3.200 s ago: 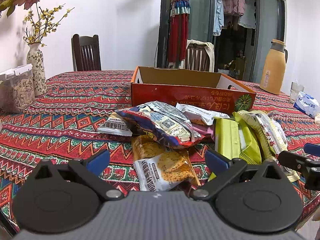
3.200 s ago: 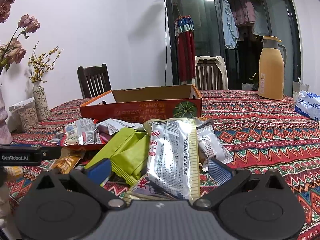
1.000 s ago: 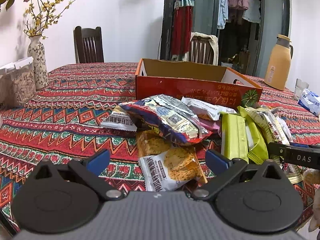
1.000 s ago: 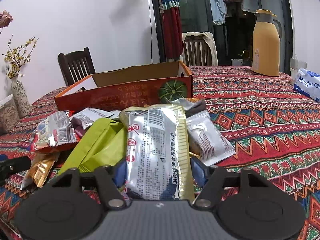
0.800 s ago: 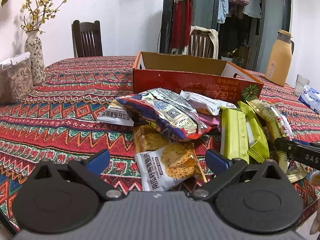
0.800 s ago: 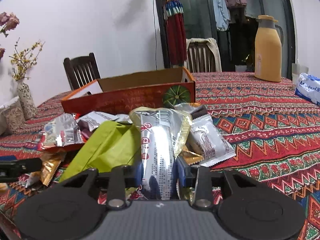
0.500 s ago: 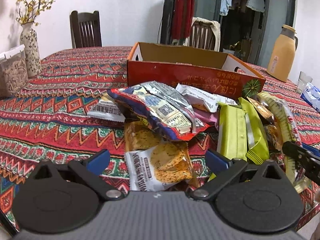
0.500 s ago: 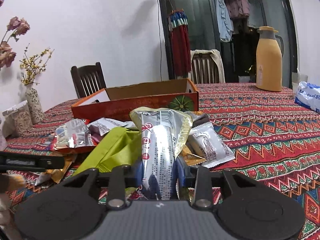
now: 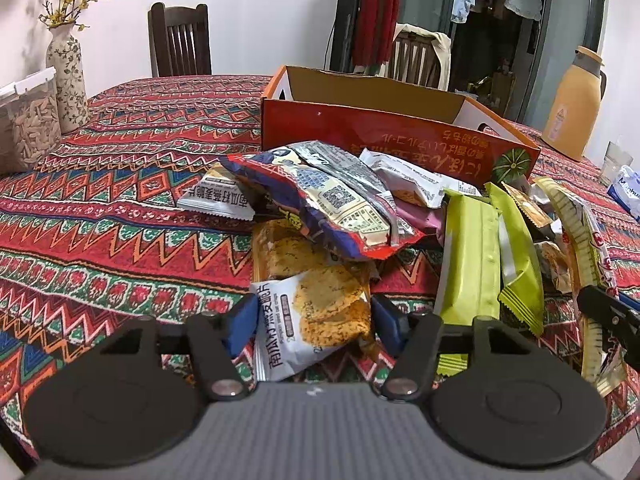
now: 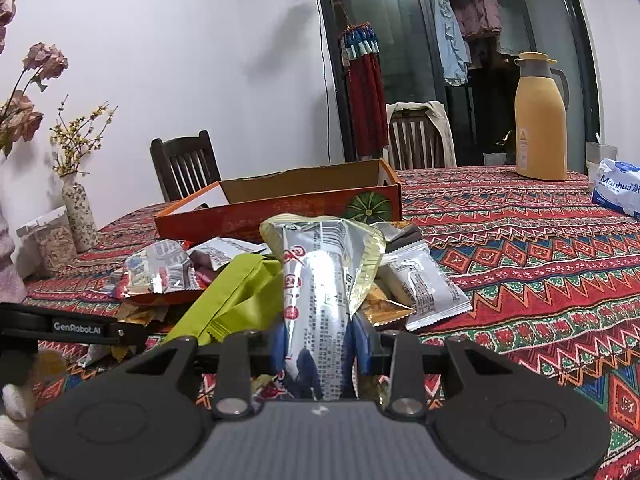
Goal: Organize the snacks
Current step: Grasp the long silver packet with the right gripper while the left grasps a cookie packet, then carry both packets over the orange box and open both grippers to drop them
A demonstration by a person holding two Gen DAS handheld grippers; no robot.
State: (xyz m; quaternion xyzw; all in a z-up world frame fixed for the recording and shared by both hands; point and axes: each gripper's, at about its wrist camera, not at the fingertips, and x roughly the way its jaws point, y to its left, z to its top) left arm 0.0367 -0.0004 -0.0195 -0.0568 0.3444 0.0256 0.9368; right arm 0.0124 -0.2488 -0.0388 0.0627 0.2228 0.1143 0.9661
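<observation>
A heap of snack packets lies on the patterned tablecloth in front of an open orange cardboard box (image 9: pixel 400 136). My left gripper (image 9: pixel 314 326) is low at the near edge of the heap. Its jaws are closing, and both blue pads touch the sides of a white-and-orange cracker packet (image 9: pixel 316 312). My right gripper (image 10: pixel 318 344) is shut on a long silver packet with red print (image 10: pixel 320 280), squeezed into a ridge and tilted up over the heap. The box (image 10: pixel 280 212) stands just behind it. The left gripper's finger (image 10: pixel 76 326) shows at the left of the right wrist view.
A blue-red bag (image 9: pixel 320 200) and a green packet (image 9: pixel 476 264) lie in the heap. A flowered vase (image 9: pixel 66 80) and a seed container (image 9: pixel 28 120) stand far left. A yellow thermos (image 10: pixel 540 120) and a tissue pack (image 10: pixel 618 186) sit far right. Chairs stand behind the table.
The left jaws went from wide open to closed against the cracker packet. The right jaws pinched the silver packet narrow and raised it a little.
</observation>
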